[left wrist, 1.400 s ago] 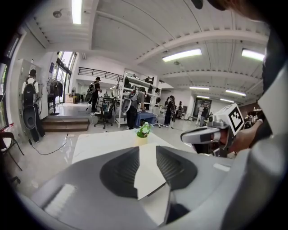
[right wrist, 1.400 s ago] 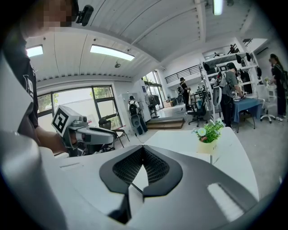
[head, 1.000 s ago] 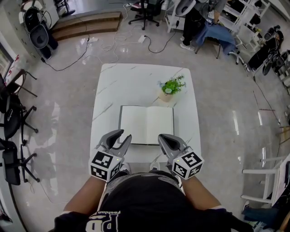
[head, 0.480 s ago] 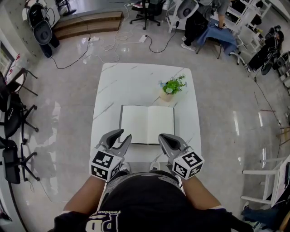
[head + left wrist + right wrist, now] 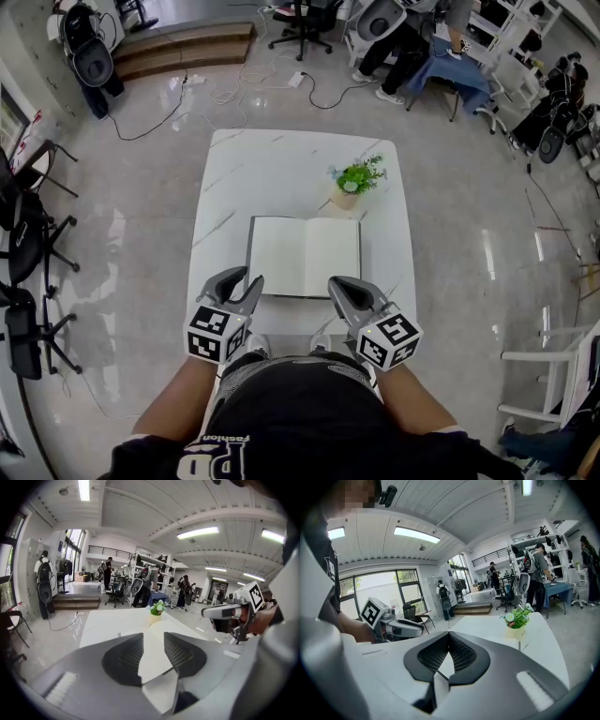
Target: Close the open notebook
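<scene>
An open notebook [image 5: 304, 257] with blank white pages lies flat on the white marble table [image 5: 281, 169]. My left gripper [image 5: 247, 278] hovers at the notebook's near left corner, open, with nothing between its fingers. In the left gripper view the white page [image 5: 153, 651] and its dark near edge show through the gap of the left gripper [image 5: 153, 637]. My right gripper [image 5: 339, 284] hangs over the near right corner, and in the right gripper view the right gripper [image 5: 449, 634] is shut with its tips together on nothing.
A small potted plant [image 5: 354, 182] stands just behind the notebook's far right corner. The table is ringed by glossy floor with cables [image 5: 234, 89], office chairs [image 5: 300, 23] and shelving [image 5: 525, 47]. People stand and sit at the back of the room.
My left gripper has sunk a little toward the table's near edge, its jaws still apart. The right gripper and the notebook have not moved.
</scene>
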